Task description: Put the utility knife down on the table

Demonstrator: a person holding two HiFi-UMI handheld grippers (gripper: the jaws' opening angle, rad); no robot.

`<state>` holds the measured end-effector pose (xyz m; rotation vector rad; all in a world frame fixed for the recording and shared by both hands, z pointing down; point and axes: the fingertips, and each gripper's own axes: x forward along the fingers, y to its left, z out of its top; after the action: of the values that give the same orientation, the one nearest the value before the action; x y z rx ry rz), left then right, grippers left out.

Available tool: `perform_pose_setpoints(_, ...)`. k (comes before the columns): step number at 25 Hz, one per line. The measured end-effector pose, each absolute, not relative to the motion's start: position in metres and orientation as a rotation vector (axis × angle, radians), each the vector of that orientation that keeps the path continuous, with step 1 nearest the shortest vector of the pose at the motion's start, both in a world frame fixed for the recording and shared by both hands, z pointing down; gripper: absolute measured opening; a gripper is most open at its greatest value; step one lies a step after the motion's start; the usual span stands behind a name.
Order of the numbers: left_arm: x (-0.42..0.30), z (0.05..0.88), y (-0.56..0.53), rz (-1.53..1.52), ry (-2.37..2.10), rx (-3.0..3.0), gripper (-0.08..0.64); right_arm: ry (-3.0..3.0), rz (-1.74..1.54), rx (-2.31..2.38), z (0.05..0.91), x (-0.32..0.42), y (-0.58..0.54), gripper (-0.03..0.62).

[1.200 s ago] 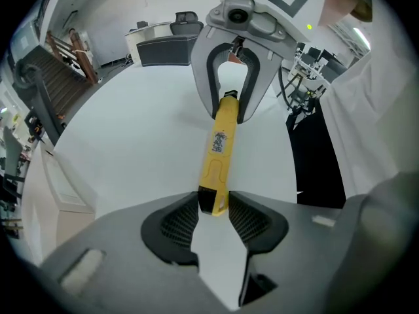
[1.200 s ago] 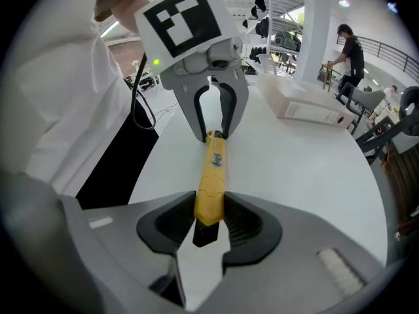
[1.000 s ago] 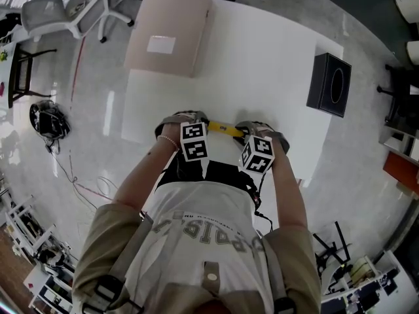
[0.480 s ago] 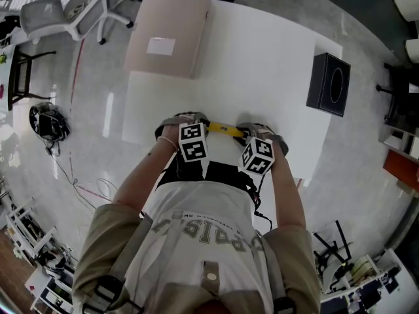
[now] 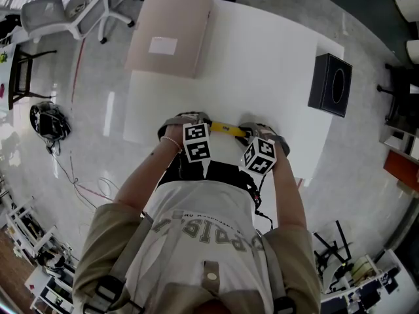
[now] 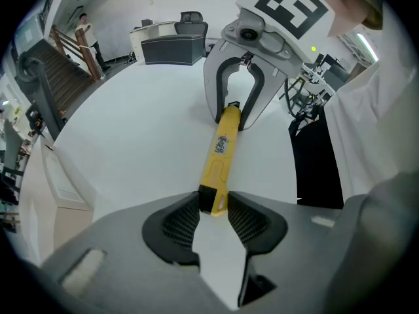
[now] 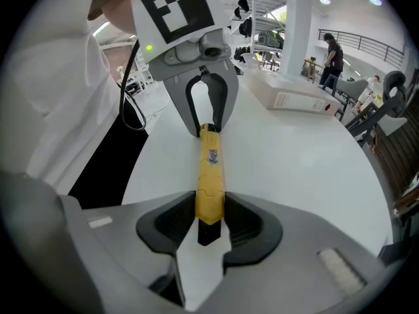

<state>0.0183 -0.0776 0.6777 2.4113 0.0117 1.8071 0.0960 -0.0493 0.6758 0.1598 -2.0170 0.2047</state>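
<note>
**Head view.** Utility knife (image 5: pixel 226 129), yellow, long axis running left to right across the near edge of the white table (image 5: pixel 262 64). It spanned the gap between the left gripper (image 5: pixel 196 126) and the right gripper (image 5: pixel 252 133), one end in each. Only this view showed the wider table. It held a black box with an oval opening (image 5: pixel 330 84) at the right edge and a flat beige carton with a white label (image 5: pixel 171 33) at the far left, both well apart from the knife.

**Left gripper view.** Utility knife (image 6: pixel 219 152) pointed straight away from the camera along the jaws' own line. Left gripper (image 6: pixel 213 201) was clenched on the near end, both ribbed pads pressed to its sides. The far end sat in the right gripper (image 6: pixel 234 113), seen head-on. White tabletop lay beneath (contact between knife and surface could not be told).

**Right gripper view.** Utility knife (image 7: pixel 211 169) again ran lengthwise away from the camera. Right gripper (image 7: pixel 209 208) was clamped on the yellow body. A short black end-piece, unseen in the other views, projected past the pads towards the camera. The opposite end was held in the left gripper (image 7: pixel 208 126). The labelled carton (image 7: pixel 294 90) lay beyond, to the right.
</note>
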Motion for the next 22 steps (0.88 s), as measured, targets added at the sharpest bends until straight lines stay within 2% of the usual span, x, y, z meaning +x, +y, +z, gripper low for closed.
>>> perform_pose_setpoints(17, 0.020, 0.678, -0.079, 1.804, 0.023, 2.424, 0.143, -2.016, 0.223, 0.226, 0.676, 0.104, -0.051, 0.146)
perform_pose_setpoints(22, 0.019, 0.678, -0.078, 1.804, 0.025, 2.422, 0.143, -1.988, 0.242, 0.231, 0.676, 0.118, -0.048, 0.126)
